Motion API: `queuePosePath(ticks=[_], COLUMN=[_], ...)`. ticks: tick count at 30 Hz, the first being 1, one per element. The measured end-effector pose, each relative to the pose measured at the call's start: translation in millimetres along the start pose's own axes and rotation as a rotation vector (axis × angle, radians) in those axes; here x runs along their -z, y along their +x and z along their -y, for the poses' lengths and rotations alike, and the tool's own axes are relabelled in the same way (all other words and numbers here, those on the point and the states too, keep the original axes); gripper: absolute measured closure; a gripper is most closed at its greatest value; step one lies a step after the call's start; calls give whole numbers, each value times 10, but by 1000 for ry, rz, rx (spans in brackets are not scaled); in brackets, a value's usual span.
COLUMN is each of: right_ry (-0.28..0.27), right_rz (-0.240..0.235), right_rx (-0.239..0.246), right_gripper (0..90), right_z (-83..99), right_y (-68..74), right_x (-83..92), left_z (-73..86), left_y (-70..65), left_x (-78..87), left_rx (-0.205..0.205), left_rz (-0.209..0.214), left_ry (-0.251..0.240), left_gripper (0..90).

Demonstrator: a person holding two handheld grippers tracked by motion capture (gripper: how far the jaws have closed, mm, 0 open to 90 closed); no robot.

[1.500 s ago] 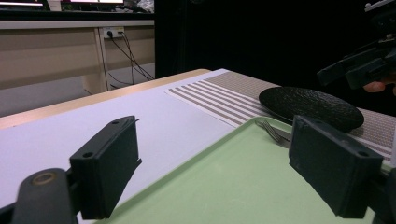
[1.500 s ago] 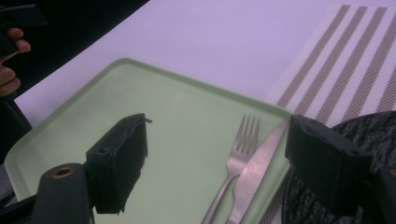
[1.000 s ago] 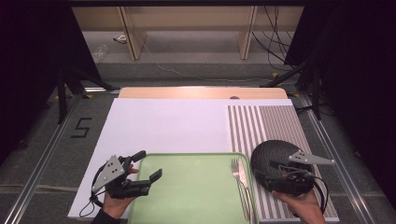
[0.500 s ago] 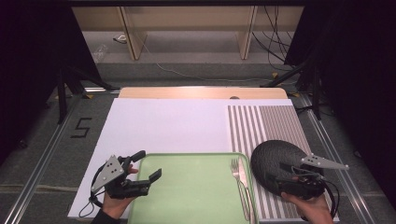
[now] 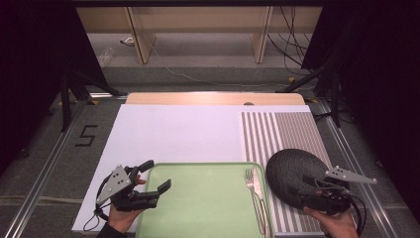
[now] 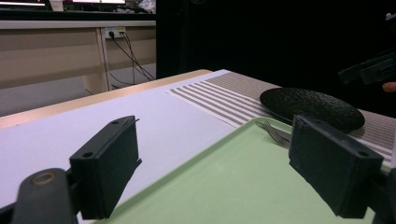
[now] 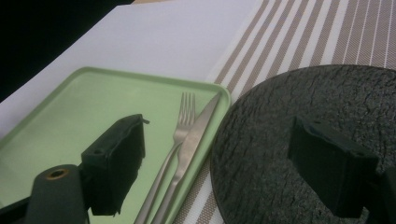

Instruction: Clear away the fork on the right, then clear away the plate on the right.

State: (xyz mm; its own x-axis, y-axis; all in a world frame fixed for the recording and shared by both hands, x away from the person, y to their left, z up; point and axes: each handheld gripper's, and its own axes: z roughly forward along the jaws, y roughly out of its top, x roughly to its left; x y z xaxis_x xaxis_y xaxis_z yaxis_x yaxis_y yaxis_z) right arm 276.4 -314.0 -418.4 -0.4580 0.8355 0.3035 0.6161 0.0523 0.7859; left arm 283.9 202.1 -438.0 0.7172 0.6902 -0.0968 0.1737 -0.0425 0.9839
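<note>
**Tongs hover near a green tray**

The green tray [image 5: 208, 208] holds a fork [image 5: 251, 188] and knife [image 5: 258, 198] at its right edge. Just right of it lies a dark plate [image 5: 292, 173]. Left tongs [image 5: 156, 179] gape over its left rim; right tongs [image 7: 215, 163], also wide, should likely lower squarely.

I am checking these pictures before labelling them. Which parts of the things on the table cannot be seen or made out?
- Fork and knife: in the high view their handle ends are cut off by the bottom edge.
- Plate: in the high view the right claw covers its near rim.
- Tray: in the left gripper view the left claw hides its near part.
- Plate's underside: hidden everywhere.
</note>
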Motion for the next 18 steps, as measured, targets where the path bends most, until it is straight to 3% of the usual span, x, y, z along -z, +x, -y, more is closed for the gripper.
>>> queuePosePath(ticks=[18], right_ry=[11], right_rz=[54], right_rx=[-55], right_gripper=[192], right_z=[74], right_y=[-130], right_x=[118], left_z=[-3], left_y=[-1], left_x=[-19], left_rx=[-4], left_rz=[3], left_ry=[3], left_gripper=[156])
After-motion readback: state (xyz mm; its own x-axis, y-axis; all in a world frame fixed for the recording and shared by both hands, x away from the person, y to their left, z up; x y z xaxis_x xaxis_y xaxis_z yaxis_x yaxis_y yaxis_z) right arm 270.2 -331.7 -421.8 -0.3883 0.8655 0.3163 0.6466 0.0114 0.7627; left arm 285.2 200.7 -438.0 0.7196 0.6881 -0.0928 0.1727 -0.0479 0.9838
